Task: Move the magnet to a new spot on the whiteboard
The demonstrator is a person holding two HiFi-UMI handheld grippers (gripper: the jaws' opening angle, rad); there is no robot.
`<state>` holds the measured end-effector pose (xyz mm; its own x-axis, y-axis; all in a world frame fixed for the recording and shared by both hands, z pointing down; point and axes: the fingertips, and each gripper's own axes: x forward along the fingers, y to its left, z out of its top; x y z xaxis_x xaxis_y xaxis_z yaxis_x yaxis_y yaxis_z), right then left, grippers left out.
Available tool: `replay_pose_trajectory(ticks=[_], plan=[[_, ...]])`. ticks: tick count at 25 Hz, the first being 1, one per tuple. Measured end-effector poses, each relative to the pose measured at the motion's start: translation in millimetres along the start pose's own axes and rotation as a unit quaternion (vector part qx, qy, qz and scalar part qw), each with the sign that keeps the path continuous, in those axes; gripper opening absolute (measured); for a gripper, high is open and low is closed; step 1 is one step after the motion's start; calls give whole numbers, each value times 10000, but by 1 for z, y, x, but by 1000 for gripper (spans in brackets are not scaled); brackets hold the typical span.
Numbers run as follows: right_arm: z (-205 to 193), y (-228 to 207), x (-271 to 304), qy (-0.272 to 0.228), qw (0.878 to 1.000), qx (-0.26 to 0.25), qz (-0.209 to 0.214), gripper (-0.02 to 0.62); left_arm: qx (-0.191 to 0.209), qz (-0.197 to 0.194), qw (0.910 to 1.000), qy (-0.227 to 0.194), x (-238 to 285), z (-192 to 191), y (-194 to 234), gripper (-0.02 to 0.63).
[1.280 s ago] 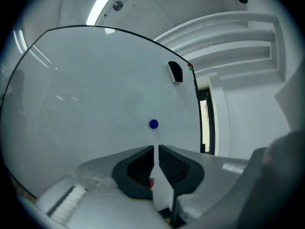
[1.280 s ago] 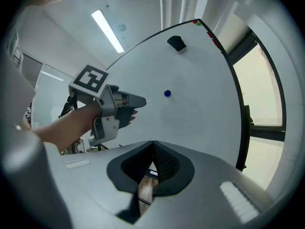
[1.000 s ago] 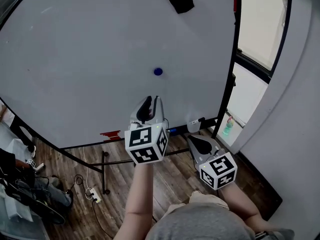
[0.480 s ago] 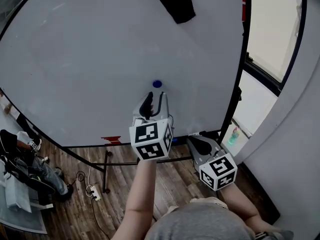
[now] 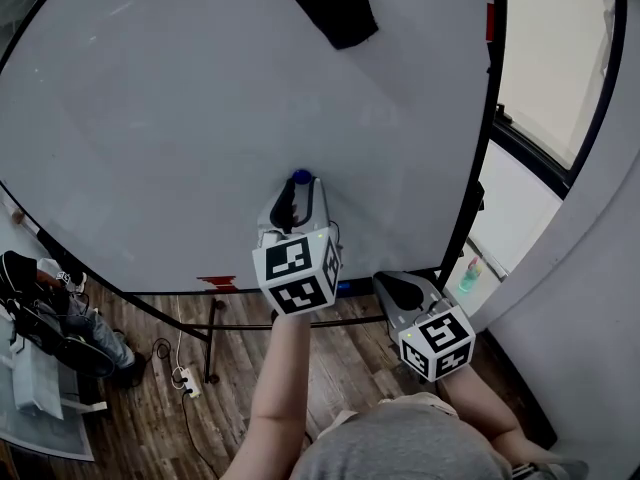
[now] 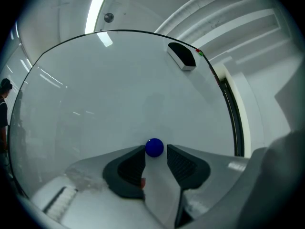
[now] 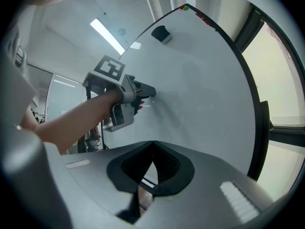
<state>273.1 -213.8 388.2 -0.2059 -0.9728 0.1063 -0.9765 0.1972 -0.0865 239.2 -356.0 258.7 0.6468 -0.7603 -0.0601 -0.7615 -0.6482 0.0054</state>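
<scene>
A small round blue magnet (image 5: pixel 301 178) sticks to the large whiteboard (image 5: pixel 150 118). My left gripper (image 5: pixel 300 192) is raised against the board just below it. In the left gripper view the magnet (image 6: pixel 154 147) sits between the tips of my left gripper (image 6: pixel 156 152), which is open; the left pad is close to it and a gap shows at the right pad. My right gripper (image 5: pixel 400 288) hangs lower right, off the board, and is shut (image 7: pixel 152 143) with nothing in it. From there the left gripper (image 7: pixel 145 90) shows at the board, the magnet hidden.
A black eraser (image 5: pixel 328 6) clings to the board's top. The board's black frame (image 5: pixel 470 168) runs down the right, with a window beyond. A red item (image 5: pixel 217 283) lies on the tray. Stand legs, a power strip (image 5: pixel 185 388) and bags (image 5: pixel 50 328) are on the wooden floor.
My left gripper has risen up the board to the magnet, which now lies between its tips, and its jaws have spread wider. The right gripper has stayed put.
</scene>
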Motion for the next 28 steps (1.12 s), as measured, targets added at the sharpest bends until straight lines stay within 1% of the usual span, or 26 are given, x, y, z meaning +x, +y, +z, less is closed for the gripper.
replay_pose_trajectory(ticks=[5, 9, 13, 21, 28], plan=[[-2, -2, 5, 18, 9999, -4, 127, 2, 109, 193, 9997, 34, 4, -1, 0, 147], [-3, -4, 10, 32, 9998, 10, 194, 2, 239, 422, 9988, 19, 6, -1, 1, 147], [-6, -7, 10, 71, 9997, 20, 219, 2, 234, 599, 9979, 10, 7, -2, 2, 146], [-11, -11, 9, 106, 9996, 29, 259, 2, 93, 603, 9981, -17, 6, -1, 3, 133], [-13, -10, 7, 130, 9994, 41, 323, 2, 112, 553, 9984, 17, 5, -1, 4, 133]])
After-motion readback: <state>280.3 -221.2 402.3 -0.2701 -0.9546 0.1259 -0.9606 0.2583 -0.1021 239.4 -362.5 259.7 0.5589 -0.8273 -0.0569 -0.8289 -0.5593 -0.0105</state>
